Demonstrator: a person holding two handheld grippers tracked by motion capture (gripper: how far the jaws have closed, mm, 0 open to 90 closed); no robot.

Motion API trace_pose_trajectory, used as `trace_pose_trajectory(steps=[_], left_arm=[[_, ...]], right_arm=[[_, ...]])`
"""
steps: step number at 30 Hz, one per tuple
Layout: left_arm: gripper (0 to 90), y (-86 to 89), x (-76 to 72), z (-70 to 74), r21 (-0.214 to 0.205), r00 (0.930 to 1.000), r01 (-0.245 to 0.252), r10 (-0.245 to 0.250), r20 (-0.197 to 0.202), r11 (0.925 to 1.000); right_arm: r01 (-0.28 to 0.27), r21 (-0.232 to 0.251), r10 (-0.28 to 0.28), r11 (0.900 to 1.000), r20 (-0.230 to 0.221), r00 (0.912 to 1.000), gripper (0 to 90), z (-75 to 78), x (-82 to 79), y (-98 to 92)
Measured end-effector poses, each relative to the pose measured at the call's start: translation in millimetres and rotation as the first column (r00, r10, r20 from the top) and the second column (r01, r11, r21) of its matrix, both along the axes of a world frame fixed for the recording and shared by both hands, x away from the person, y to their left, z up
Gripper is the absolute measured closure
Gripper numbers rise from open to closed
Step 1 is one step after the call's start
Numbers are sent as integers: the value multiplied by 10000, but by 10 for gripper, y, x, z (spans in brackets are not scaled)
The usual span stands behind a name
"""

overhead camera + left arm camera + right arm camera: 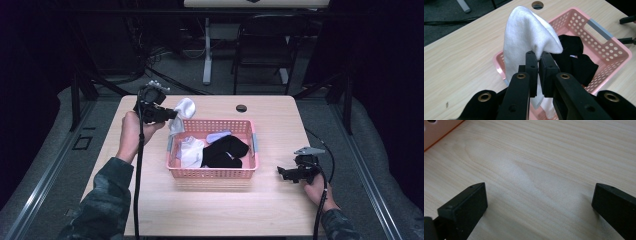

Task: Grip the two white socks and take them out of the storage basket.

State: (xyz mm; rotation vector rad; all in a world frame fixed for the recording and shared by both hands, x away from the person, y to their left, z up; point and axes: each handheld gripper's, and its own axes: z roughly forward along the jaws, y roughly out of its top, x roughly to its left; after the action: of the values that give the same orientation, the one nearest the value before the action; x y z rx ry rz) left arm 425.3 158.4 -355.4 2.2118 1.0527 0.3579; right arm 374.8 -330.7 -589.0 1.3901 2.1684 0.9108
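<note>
Because the left gripper (538, 58) is clamped shut on a fold of the white sock (524, 40), the sock hangs clear above the left end of the pink basket (212, 173), while the right gripper (287, 172) rests wide open and empty on the bench (280, 120).

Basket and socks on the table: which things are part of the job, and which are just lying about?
Part of the job:
white sock, pinched in the left hand-held gripper
pink basket
black socks

Just lying about:
right hand-held gripper, open over bare table
chair
</note>
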Motion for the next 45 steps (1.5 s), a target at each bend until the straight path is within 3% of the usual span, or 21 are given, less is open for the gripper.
trace_pose_trajectory(steps=[12,23,27,32,37,40,45], left_arm=[[867,431,-10,-84,-26,9960,-883,883,-101,9961],[867,836,-8,-333,52,9832,-1788,1789,-363,9839],[867,953,12,-480,-2,9749,-2164,2161,-538,9763],[867,1077,32,-684,149,9553,-2802,2803,-943,9598],[867,1186,66,-878,183,9389,-3169,3164,-1359,9483],[867,1221,103,-992,259,9228,-3472,3465,-1683,9374],[866,1225,152,-1186,555,9104,-3504,3539,-2141,9350]], right_arm=[[11,-4,-11,10000,-16,10000,0,1,-1,1],[22,-10,-22,10000,-13,10000,0,1,-1,1],[31,-5,-31,10000,-17,10000,0,1,-1,2],[31,-11,-31,10000,-22,10000,0,2,-1,2],[41,-6,-41,10000,-19,10000,0,2,-1,3],[34,-7,-34,10000,-19,10000,0,2,0,3],[40,-21,-40,10000,3,10000,0,0,0,2]])
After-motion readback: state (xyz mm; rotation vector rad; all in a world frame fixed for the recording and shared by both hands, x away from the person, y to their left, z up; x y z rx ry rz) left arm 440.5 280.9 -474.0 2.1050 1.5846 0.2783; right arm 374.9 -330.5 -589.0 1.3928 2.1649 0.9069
